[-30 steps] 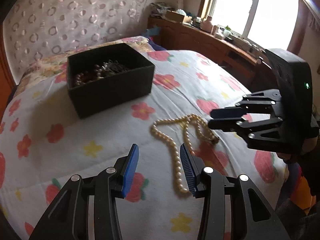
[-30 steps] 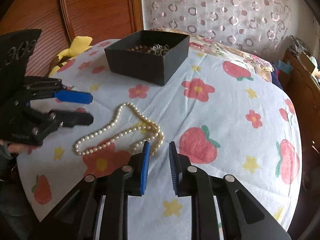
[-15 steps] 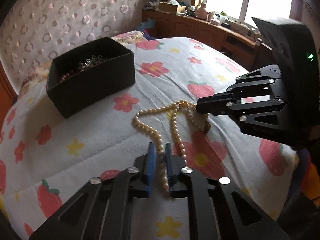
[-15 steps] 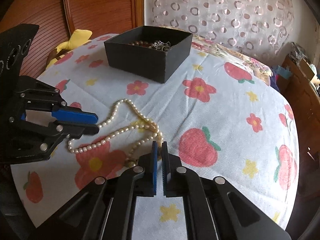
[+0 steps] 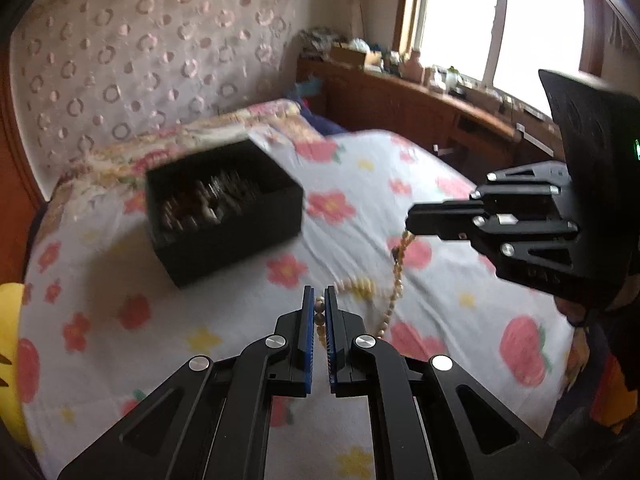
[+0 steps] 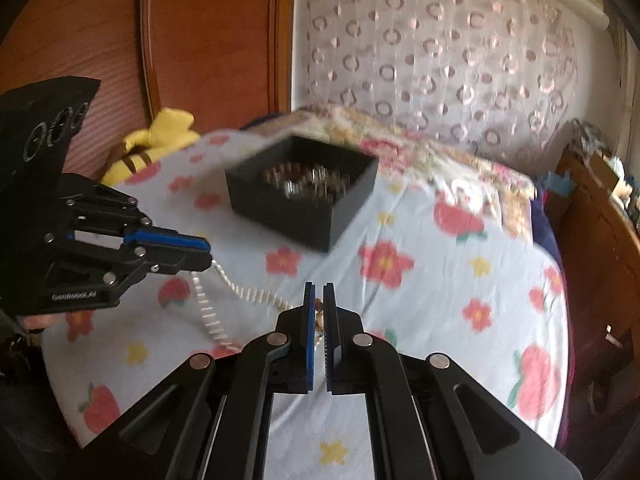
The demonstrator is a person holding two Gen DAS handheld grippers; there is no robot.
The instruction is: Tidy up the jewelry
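At the far left of the right wrist view, a yellow soft toy (image 6: 156, 140) lay against the wooden headboard (image 6: 208, 48), past the edge of the flowered bedsheet (image 6: 440, 300). You held the left gripper (image 6: 206, 254) at the left of that view, its tongs closed on one end of the pearl necklace (image 6: 240, 290); in its own camera the beads sat pinched between the blue pads (image 5: 308, 320) of the left gripper (image 5: 319, 300). From there the strand ran rightward in two sagging lengths, raised off the sheet at both ends; whether its lowest beads touched the fabric could not be told through the blur. Behind the strand, toward the head of the bed, the black box (image 6: 302, 194) stood on the sheet, open-topped, with a blurred heap of jewelry (image 6: 308, 182) inside; in the left wrist view the same box (image 5: 224, 216) sat left of centre, well apart from the necklace (image 5: 394, 280). Further right, you held the right gripper (image 6: 319, 300) with its tongs likewise closed on the necklace's other end, a brownish piece caught between the pads. In the left wrist view the right gripper (image 5: 410, 226) showed at the right, beads hanging from its tips. At the far right, a wooden shelf (image 5: 420, 96) of small items ran under the window (image 5: 500, 20).
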